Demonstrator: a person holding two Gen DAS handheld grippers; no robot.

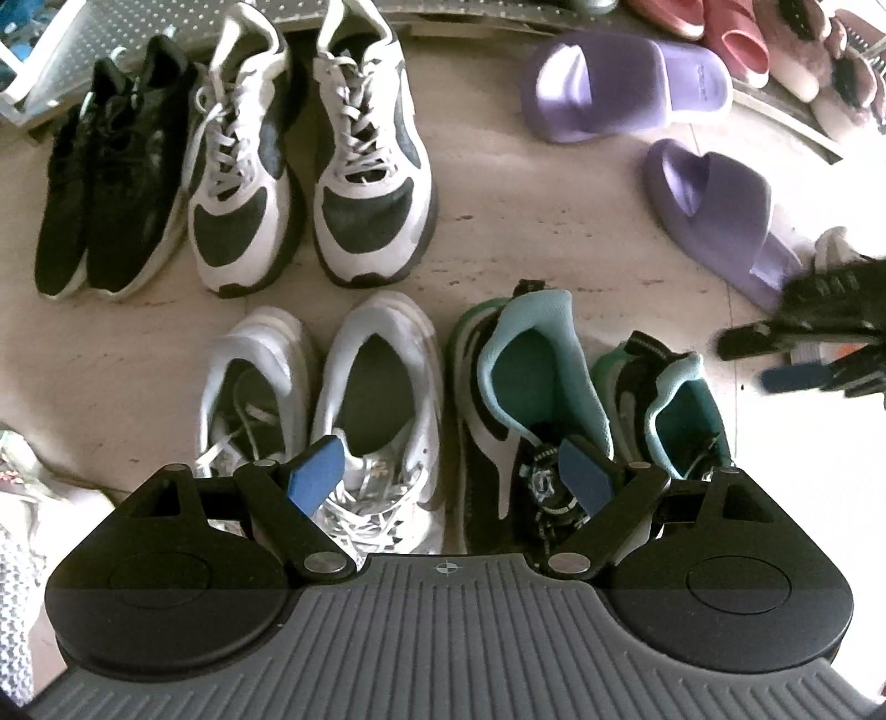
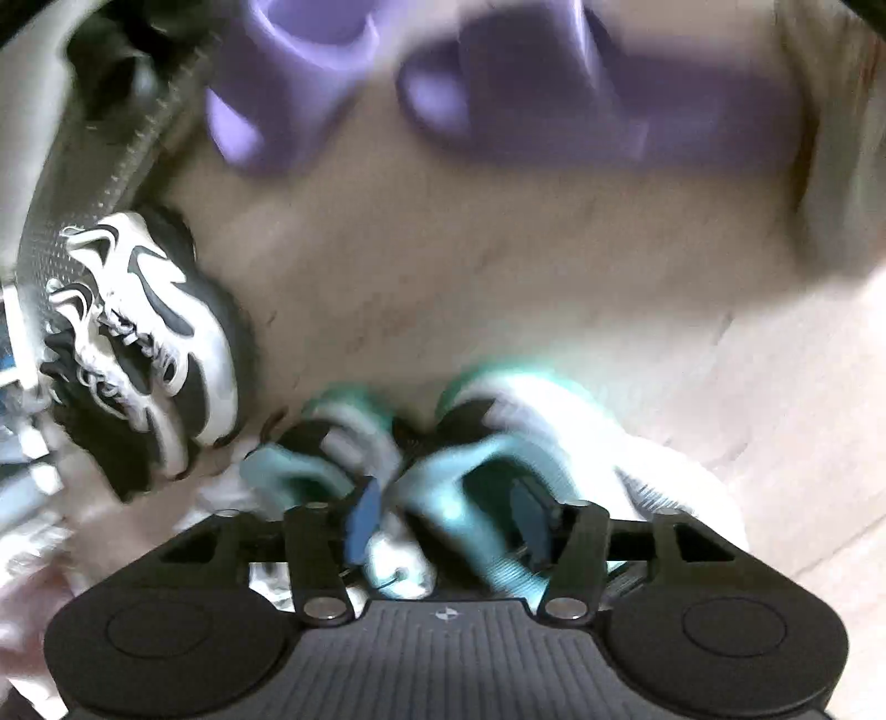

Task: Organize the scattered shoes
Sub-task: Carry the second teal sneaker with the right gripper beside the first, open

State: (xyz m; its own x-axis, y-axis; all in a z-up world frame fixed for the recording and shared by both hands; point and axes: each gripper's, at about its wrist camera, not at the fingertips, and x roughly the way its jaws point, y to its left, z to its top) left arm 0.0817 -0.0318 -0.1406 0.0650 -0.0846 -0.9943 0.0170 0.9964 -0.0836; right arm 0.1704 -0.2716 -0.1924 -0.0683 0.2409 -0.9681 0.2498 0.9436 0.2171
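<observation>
My left gripper (image 1: 451,476) hangs open and points down, with nothing between its blue pads (image 1: 315,476). Below it on the floor stand a white pair of sneakers (image 1: 376,387) and a teal-lined pair (image 1: 531,387), side by side. My right gripper (image 2: 446,520) is open above the teal pair (image 2: 498,443). A teal collar shows between its fingers, but the blurred picture shows no pad pressing on it. In the left wrist view the right gripper (image 1: 764,357) reaches in from the right edge, just beside the right teal shoe (image 1: 686,421).
A black pair (image 1: 111,177) and a white-and-dark pair (image 1: 371,183) stand lined up by a perforated rack (image 1: 166,33). Two purple slides (image 1: 620,83) (image 1: 720,216) lie apart on bare floor at the right. Pink slippers (image 1: 736,39) rest on the rack.
</observation>
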